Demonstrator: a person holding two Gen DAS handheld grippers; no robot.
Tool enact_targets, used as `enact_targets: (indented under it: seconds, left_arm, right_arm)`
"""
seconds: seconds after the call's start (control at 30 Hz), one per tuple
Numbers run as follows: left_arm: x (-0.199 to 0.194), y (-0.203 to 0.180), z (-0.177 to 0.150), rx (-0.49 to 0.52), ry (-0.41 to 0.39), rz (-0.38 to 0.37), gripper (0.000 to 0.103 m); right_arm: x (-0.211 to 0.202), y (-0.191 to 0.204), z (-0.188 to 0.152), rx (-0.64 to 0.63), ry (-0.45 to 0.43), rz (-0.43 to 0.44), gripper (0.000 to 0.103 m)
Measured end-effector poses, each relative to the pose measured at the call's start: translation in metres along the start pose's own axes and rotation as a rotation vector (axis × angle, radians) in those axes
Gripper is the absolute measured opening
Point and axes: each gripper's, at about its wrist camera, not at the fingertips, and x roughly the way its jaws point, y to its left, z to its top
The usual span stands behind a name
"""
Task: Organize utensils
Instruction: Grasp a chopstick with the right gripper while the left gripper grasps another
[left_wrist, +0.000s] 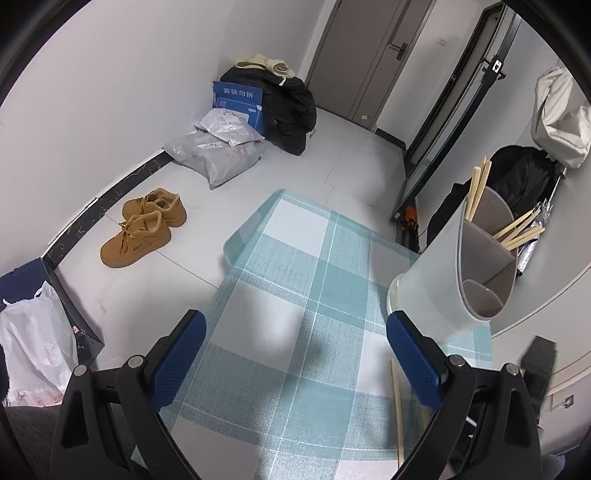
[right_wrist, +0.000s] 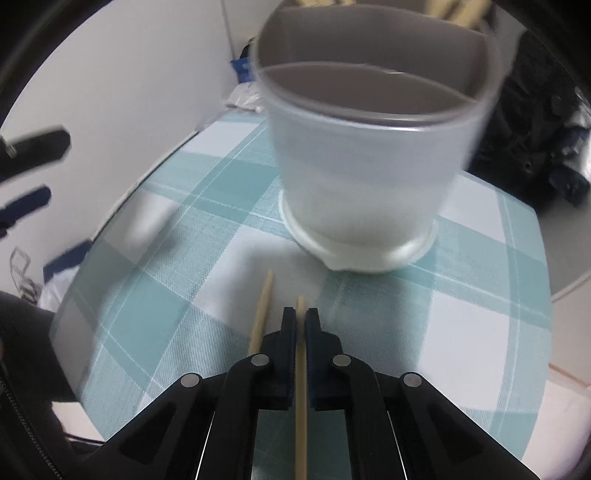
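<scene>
Our right fingers (right_wrist: 301, 325) pinched one chopstick (right_wrist: 300, 406), pointing straight at the holder (right_wrist: 362, 192) ahead. Our left fingers (left_wrist: 295, 363) were wide open, holding nothing.

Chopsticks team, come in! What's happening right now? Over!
Right gripper shut on one chopstick. Left gripper open, empty. Second chopstick loose on table. Holder just ahead, nothing blocking.

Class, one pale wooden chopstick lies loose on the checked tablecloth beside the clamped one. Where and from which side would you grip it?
Grip the loose pale wooden chopstick near its tapered tip, coming down from above with the jaws across its width. It lies flat on the teal checked tablecloth, pointing toward the white divided holder, so a side approach would probably only push it.
</scene>
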Motion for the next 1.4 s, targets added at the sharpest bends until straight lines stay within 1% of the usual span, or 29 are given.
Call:
enact_targets:
  seconds: [0.1, 0.2, 0.27, 0.33, 0.43, 0.53, 0.57, 0.6, 0.63, 0.73, 0.8, 0.93, 0.97, 1.0, 1.03, 1.07, 1.17, 1.23, 1.27, 1.3, 1.33, 1.4]
  left_arm:
    - [0.003, -0.004, -0.003, 0.018, 0.017, -0.011, 0.096]
    - [0.012, -0.010, -0.010, 0.037, 0.083, -0.043, 0.096]
    - [0.018, -0.015, -0.016, 0.056, 0.126, -0.050, 0.096]
    - [0.025, -0.023, -0.024, 0.091, 0.178, -0.047, 0.096]
    - [0.032, -0.031, -0.035, 0.128, 0.237, -0.061, 0.096]
    - [0.035, -0.039, -0.046, 0.167, 0.291, -0.096, 0.095]
    - [0.036, -0.042, -0.049, 0.177, 0.308, -0.106, 0.095]
    - [0.038, -0.045, -0.052, 0.186, 0.327, -0.110, 0.095]
    - [0.040, -0.047, -0.056, 0.192, 0.345, -0.108, 0.095]
    - [0.047, -0.054, -0.060, 0.194, 0.376, -0.109, 0.095]
    - [0.050, -0.059, -0.058, 0.203, 0.374, -0.094, 0.095]
    - [0.055, -0.070, -0.052, 0.233, 0.374, -0.066, 0.095]
    - [0.057, -0.074, -0.050, 0.251, 0.369, -0.047, 0.091]
    - [0.058, -0.077, -0.048, 0.264, 0.354, -0.031, 0.084]
    - [0.059, -0.080, -0.044, 0.270, 0.334, -0.011, 0.083]
    - [0.061, -0.082, -0.042, 0.272, 0.333, -0.001, 0.083]
    - [0.072, -0.087, -0.037, 0.270, 0.374, 0.013, 0.082]
    - [0.082, -0.091, -0.040, 0.297, 0.422, 0.060, 0.077]
    - [0.083, -0.093, -0.041, 0.308, 0.429, 0.081, 0.073]
    - [0.082, -0.095, -0.042, 0.323, 0.419, 0.089, 0.070]
    - [0.082, -0.096, -0.044, 0.328, 0.429, 0.092, 0.070]
    - [0.082, -0.099, -0.048, 0.362, 0.428, 0.138, 0.071]
  right_arm:
    - [-0.014, -0.019, -0.001, 0.089, -0.029, 0.031, 0.004]
    - [-0.030, -0.031, -0.002, 0.169, -0.067, 0.064, 0.004]
    - [-0.039, -0.034, -0.003, 0.210, -0.089, 0.084, 0.004]
    - [-0.046, -0.044, -0.004, 0.268, -0.114, 0.107, 0.004]
    - [-0.054, -0.056, -0.005, 0.345, -0.146, 0.134, 0.004]
    - [-0.060, -0.074, -0.013, 0.442, -0.184, 0.143, 0.004]
    - [-0.060, -0.083, -0.019, 0.493, -0.197, 0.150, 0.004]
    - [-0.061, -0.090, -0.022, 0.532, -0.209, 0.155, 0.004]
    - [-0.067, -0.093, -0.033, 0.569, -0.219, 0.159, 0.004]
    - [-0.070, -0.112, -0.042, 0.676, -0.249, 0.186, 0.004]
    - [-0.075, -0.131, -0.044, 0.718, -0.268, 0.200, 0.004]
    - [-0.081, -0.147, -0.049, 0.760, -0.313, 0.211, 0.004]
    - [-0.083, -0.152, -0.049, 0.764, -0.324, 0.210, 0.004]
    - [-0.086, -0.155, -0.050, 0.766, -0.336, 0.206, 0.004]
    - [-0.088, -0.157, -0.050, 0.768, -0.346, 0.199, 0.004]
    - [-0.093, -0.160, -0.052, 0.773, -0.364, 0.186, 0.004]
    - [-0.096, -0.170, -0.052, 0.780, -0.385, 0.173, 0.004]
    - [-0.096, -0.176, -0.053, 0.789, -0.392, 0.177, 0.004]
    - [-0.097, -0.178, -0.053, 0.795, -0.397, 0.174, 0.004]
    - [-0.099, -0.178, -0.055, 0.798, -0.401, 0.172, 0.004]
    - [-0.101, -0.179, -0.055, 0.803, -0.407, 0.172, 0.004]
    - [-0.102, -0.183, -0.055, 0.807, -0.414, 0.176, 0.004]
